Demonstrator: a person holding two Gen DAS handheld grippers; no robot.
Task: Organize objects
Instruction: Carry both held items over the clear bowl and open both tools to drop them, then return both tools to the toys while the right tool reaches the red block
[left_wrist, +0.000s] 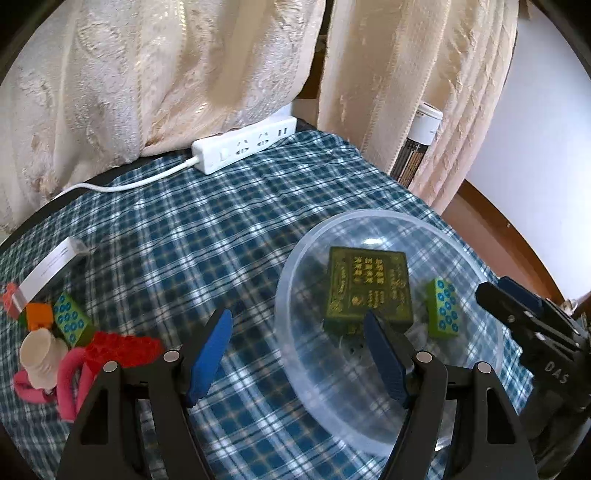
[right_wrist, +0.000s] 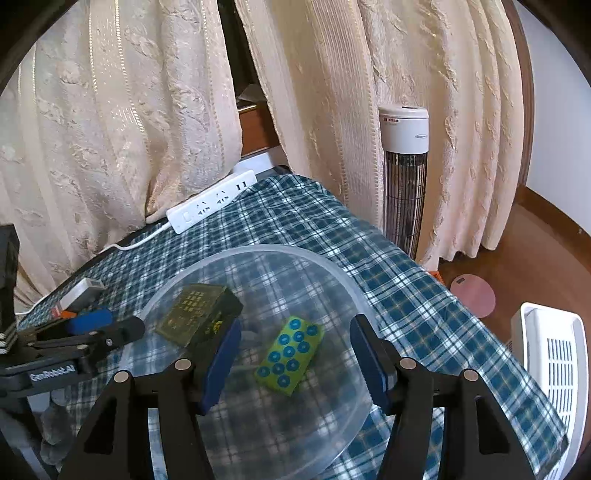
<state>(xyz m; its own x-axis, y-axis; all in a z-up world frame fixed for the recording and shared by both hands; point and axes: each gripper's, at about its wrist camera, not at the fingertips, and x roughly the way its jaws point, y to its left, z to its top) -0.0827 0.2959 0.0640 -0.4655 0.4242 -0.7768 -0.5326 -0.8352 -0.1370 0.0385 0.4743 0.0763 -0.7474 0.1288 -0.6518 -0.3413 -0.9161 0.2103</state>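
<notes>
So both hand-held grippers are empty right now. The left hand-held gripper has its jaws standing about half apart with nothing between them, hovering over the near-left rim of the clear plastic bowl. The right hand-held gripper is spread about the same and sits above the green studded brick, which lies flat in the bowl just ahead of its fingertips, not pinched. Beside that brick, toward the right gripper's left, is a dark green box with gold print, also in the bowl. What's left to sort is the pile off to the left hand-held gripper's left on the checked tabletop: another green brick, an orange block, a red studded piece, a cream paper cup lying on its side, and a pink looped thing that looks like soft foam or a hair tie. My guess is the bricks are light, hard and a bit slick, so grab across the long smooth sides rather than the studs. The cup would probably crush if squeezed hard, so go gentle near the rim. The pink loop looks floppy and may snag the cup it's tangled with. The bowl seems light and could slide if bumped. A white box sits behind the pile, and something red at the far left edge is cut off; I can't tell what it is.
</notes>
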